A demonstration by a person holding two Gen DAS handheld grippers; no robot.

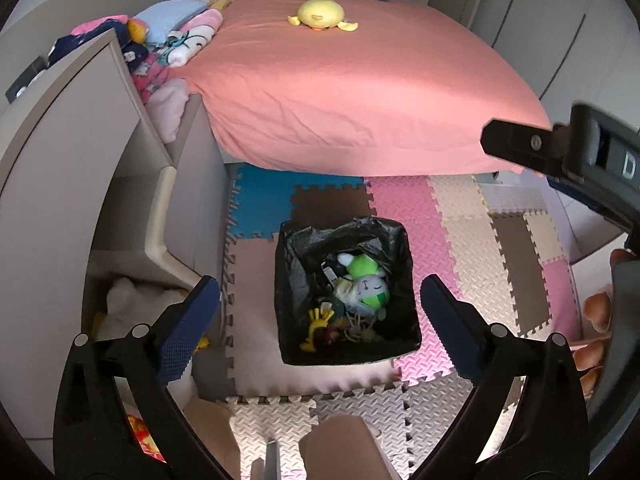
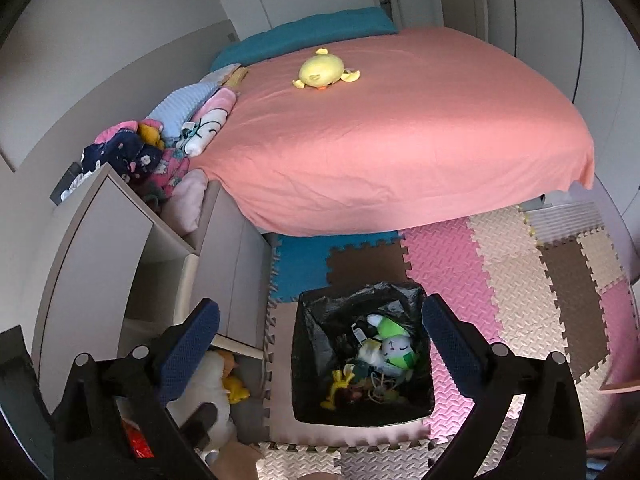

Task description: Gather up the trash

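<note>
A square bin lined with a black bag [image 1: 292, 280] [image 2: 310, 344] stands on the foam floor mats. Inside lie a green and white plush toy [image 1: 366, 284] [image 2: 394, 346], a yellow toy [image 1: 318, 320] [image 2: 340, 382] and several small bits of rubbish. My left gripper [image 1: 320, 312] hangs above the bin, open, with nothing between its blue pads. My right gripper [image 2: 320, 340] also hovers over the bin, open and empty. Part of the right gripper's dark body [image 1: 560, 148] shows at the right edge of the left wrist view.
A bed with a pink sheet [image 1: 360, 88] [image 2: 400, 128] fills the back, a yellow plush duck [image 1: 320, 12] [image 2: 322, 70] on it. A grey shelf unit [image 1: 80, 160] [image 2: 112, 240] with clothes and plush toys stands at the left. Coloured puzzle mats [image 1: 460, 232] cover the floor.
</note>
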